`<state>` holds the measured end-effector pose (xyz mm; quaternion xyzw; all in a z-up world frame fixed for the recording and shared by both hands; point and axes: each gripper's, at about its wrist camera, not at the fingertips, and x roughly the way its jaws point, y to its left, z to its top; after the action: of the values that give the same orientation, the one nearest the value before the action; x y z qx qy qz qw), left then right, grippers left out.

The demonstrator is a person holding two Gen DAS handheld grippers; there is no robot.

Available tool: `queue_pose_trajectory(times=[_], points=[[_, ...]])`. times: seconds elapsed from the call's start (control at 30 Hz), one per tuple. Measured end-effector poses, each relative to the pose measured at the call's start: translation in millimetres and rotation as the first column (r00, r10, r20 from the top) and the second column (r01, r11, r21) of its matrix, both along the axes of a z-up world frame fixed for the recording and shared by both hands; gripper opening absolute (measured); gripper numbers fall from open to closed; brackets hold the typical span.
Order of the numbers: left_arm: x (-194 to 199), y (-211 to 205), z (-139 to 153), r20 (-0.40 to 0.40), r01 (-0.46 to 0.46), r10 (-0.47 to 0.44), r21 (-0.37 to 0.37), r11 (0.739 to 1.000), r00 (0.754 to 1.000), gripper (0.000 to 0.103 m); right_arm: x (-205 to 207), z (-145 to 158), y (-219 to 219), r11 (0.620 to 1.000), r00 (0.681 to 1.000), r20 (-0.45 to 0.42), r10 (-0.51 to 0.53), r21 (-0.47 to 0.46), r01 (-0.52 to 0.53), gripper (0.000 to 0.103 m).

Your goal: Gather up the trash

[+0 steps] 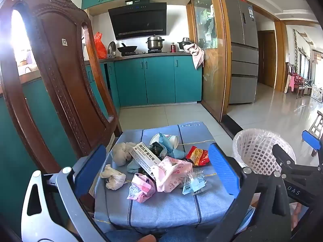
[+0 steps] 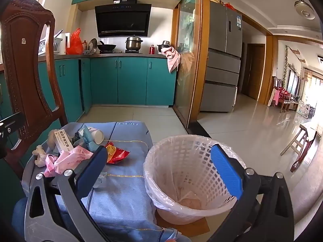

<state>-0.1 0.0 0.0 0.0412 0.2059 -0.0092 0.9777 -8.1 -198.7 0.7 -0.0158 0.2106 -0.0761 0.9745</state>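
A kitchen doorway, midday light: a heap of trash (image 1: 159,165) lies on a blue striped cloth (image 1: 161,207) spread over a low surface beside a carved wooden chair (image 1: 60,76). In the heap are 2 wads of white tissue (image 1: 114,176), a white medicine box (image 1: 144,158), crumpled pink wrappers (image 1: 171,174), a tipped paper cup (image 1: 171,140) and a red snack packet (image 1: 198,155) near the cloth's right side.

The left claw (image 1: 157,171) hangs over the heap with its blue pads wide apart, gripping nothing. The right claw (image 2: 161,171) is likewise spread wide and empty, one pad over the cloth's edge, the other over the rim of a white lattice wastebasket (image 2: 181,161) lined with a clear plastic bag. The basket stands on the floor just beside the cloth, on a piece of brown cardboard (image 2: 193,230).

Behind, teal cabinets (image 1: 157,80) run under a bench (image 2: 101,55) carrying a steel pot (image 1: 155,42), a black wok (image 1: 127,49) and an orange plastic bag (image 1: 100,46), below a black range hood (image 1: 139,20). A grey refrigerator (image 1: 243,56) stands past the wood-framed glass door, and pale glossy floor tiles (image 2: 252,133) stretch into a bright living room.
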Motion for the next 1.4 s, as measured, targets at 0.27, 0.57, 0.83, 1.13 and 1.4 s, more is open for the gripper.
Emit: queue_pose_trajectory(times=[0.27, 0.57, 0.83, 1.13, 1.4], points=[[0.1, 0.1, 0.0, -0.001, -0.002, 0.002, 0.000, 1.000, 1.000, 0.101, 0.0, 0.0, -0.3, 1.000, 1.000, 0.002, 0.000, 0.003, 0.000, 0.100], [0.1, 0.3, -0.1, -0.001, -0.002, 0.002, 0.002, 1.000, 1.000, 0.101, 0.3, -0.1, 0.9, 1.000, 1.000, 0.001, -0.001, 0.002, 0.001, 0.100], [0.3, -0.2, 0.0, -0.001, 0.000, 0.000, 0.002, 1.000, 1.000, 0.101, -1.3, 0.8, -2.2, 1.000, 1.000, 0.001, -0.003, 0.001, 0.003, 0.100], [2.6, 3.7, -3.4, 0.000, -0.004, 0.004, 0.004, 1.000, 1.000, 0.101, -0.7, 0.0, -0.8, 1.000, 1.000, 0.001, -0.001, 0.004, 0.001, 0.100], [1.6, 3.6, -4.1, -0.005, -0.006, 0.006, 0.009, 1.000, 1.000, 0.101, -0.4, -0.9, -0.7, 1.000, 1.000, 0.001, 0.000, 0.004, 0.000, 0.100]])
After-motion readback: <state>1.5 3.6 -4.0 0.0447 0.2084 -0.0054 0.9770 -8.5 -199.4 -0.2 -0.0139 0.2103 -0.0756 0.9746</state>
